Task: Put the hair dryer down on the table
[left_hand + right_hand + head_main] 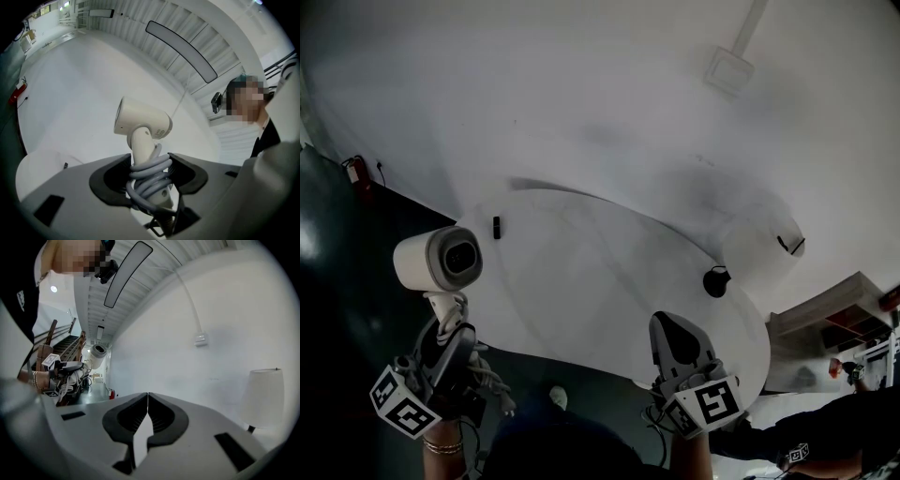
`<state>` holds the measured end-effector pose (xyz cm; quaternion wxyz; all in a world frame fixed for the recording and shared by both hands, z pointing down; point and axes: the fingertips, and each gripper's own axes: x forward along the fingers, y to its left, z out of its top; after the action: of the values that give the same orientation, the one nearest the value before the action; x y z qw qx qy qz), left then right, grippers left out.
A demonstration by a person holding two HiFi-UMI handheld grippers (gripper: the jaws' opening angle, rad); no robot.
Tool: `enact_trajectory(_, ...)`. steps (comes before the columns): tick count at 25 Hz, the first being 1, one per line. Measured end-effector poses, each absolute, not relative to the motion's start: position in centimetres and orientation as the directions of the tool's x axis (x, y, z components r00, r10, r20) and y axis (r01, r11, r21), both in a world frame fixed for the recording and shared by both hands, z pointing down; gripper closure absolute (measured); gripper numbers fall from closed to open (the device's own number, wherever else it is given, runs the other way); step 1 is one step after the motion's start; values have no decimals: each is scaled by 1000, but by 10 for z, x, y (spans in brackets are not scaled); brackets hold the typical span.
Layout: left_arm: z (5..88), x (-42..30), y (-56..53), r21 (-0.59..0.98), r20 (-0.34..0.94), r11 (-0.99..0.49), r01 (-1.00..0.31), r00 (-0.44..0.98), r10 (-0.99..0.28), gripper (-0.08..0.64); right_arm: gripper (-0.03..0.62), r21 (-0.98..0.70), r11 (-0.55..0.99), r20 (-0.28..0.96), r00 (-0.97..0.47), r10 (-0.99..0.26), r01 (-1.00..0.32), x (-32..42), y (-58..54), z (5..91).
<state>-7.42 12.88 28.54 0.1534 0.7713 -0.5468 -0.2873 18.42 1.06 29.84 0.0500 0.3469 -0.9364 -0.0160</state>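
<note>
A white hair dryer stands upright in my left gripper, its barrel pointing right in the head view. In the left gripper view the jaws are shut on the hair dryer's handle, which has its grey cord wound round it. It hangs in the air beside the left edge of the round white table. My right gripper is held over the table's near right edge. In the right gripper view its jaws meet at the tips with nothing between them.
A small black object lies on the table's far left. A black round object sits near its right edge. A second white round table stands behind at right. Dark floor lies left of the table. A person is at lower right.
</note>
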Motion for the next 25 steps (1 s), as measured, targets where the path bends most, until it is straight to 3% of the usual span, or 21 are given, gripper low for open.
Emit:
enact_trajectory(16,290,-76,129,553,-247,-333,-764,231,-941,304,574,37,769,113,-762,-638,-639,177,2,313)
enact_trajectory(25,296,-85,116,543,-272,-363,-757,251,-929,304,574,30,772,49,-771,-635,-635,160,-1,309)
